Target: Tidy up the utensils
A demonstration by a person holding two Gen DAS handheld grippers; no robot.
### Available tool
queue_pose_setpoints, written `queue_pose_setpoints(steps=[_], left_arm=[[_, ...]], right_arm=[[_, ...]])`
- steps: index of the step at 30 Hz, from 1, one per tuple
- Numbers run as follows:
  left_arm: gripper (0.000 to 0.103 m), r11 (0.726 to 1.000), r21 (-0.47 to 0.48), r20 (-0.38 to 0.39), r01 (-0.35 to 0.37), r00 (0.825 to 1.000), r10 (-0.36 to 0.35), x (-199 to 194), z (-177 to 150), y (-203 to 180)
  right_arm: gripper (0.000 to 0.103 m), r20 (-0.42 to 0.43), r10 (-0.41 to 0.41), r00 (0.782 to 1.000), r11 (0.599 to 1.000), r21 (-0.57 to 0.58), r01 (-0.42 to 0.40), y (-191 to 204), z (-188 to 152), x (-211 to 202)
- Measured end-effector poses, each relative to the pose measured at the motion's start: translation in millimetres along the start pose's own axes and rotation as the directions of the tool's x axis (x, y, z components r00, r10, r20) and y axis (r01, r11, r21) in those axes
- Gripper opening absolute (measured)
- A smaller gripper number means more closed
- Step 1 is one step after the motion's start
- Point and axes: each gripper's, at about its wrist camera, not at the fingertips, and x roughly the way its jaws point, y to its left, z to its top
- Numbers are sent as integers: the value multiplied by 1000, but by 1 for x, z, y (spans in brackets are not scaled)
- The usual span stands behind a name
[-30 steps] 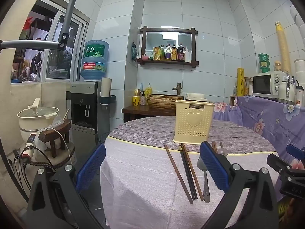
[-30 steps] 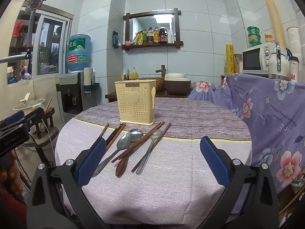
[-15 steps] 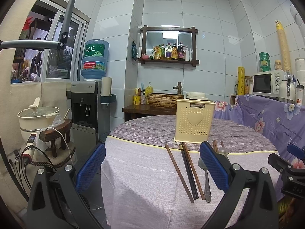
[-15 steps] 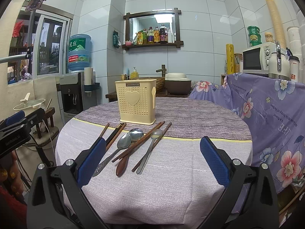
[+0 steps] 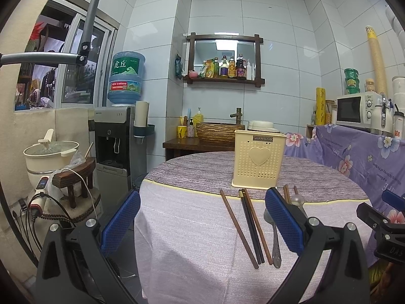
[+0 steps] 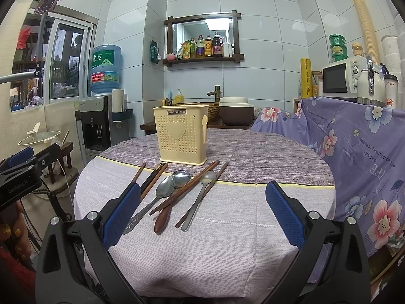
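Note:
A cream perforated utensil holder [image 6: 182, 134] with a heart stands on the round table [image 6: 227, 240]; it also shows in the left wrist view [image 5: 258, 160]. In front of it lie several chopsticks [image 6: 186, 188], metal spoons [image 6: 164, 192] and a wooden spoon [image 6: 163, 217]. In the left wrist view the chopsticks [image 5: 239, 228] and a metal spoon [image 5: 274, 238] lie between my fingers. My left gripper [image 5: 202, 217] is open and empty at the table's left front edge. My right gripper [image 6: 202, 210] is open and empty, just short of the utensils.
A water dispenser [image 5: 114, 139] and a stool with a pot [image 5: 50, 157] stand left of the table. A purple floral cloth [image 6: 354, 147] covers a counter with a microwave [image 6: 341, 78] on the right. A dark sideboard with a basket [image 5: 217, 133] is behind.
Both views have barely shifted; the grippers stay open and the utensils lie where they were.

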Motion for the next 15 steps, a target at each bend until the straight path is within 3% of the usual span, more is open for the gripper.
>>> queue_pose_setpoints(steps=[15], left_arm=[[98, 1000, 4, -6, -1, 1000, 1, 2, -3, 0]], right_arm=[[98, -12, 5, 1000, 1000, -3, -5, -2, -1, 3]])
